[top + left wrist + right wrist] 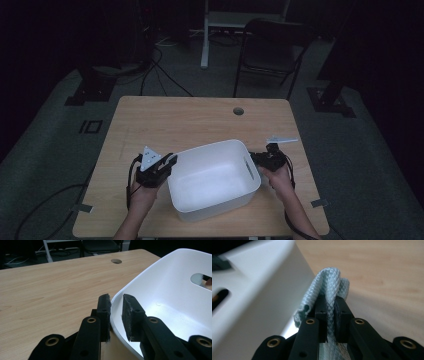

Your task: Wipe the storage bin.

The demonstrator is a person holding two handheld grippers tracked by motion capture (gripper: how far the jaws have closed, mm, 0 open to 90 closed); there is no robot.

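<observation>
Left hand-held gripper (116, 306): jaws partly apart, straddling the rim of the white bin (160, 297). One pad sits outside the wall, apparently against it; the other pad (131, 315) is inside with a narrow gap to the wall. Cannot tell whether the rim is actually pinched. Beyond the jaw tips, the bin's interior opens out to that gripper's right, with a slot handle cut in the far wall. To its left, bare wood of the desk (50, 290), with a round cable hole (116, 261) near the far edge.

Right hand-held gripper (330, 302): jaws nearly together, clamped on a folded pale blue-green cloth (329, 282) with a diamond-textured weave. The cloth bulges above the pad tips and a fold spills out on the gripper's left. Just beside it on that side, the outer wall of the bin; on the other side, desk surface, blurred.

High view: left hand-held gripper (167, 162), grey three-cornered plate on top, at the bin's (212, 172) left wall; right hand-held gripper (256, 157) at the bin's right wall by the slot handle. Each gripper is held in a hand, forearms entering from the near edge. Bin sits on the near half of the desk (175, 120). Behind the desk, a dark chair (272, 50) on the floor; surroundings dim.
</observation>
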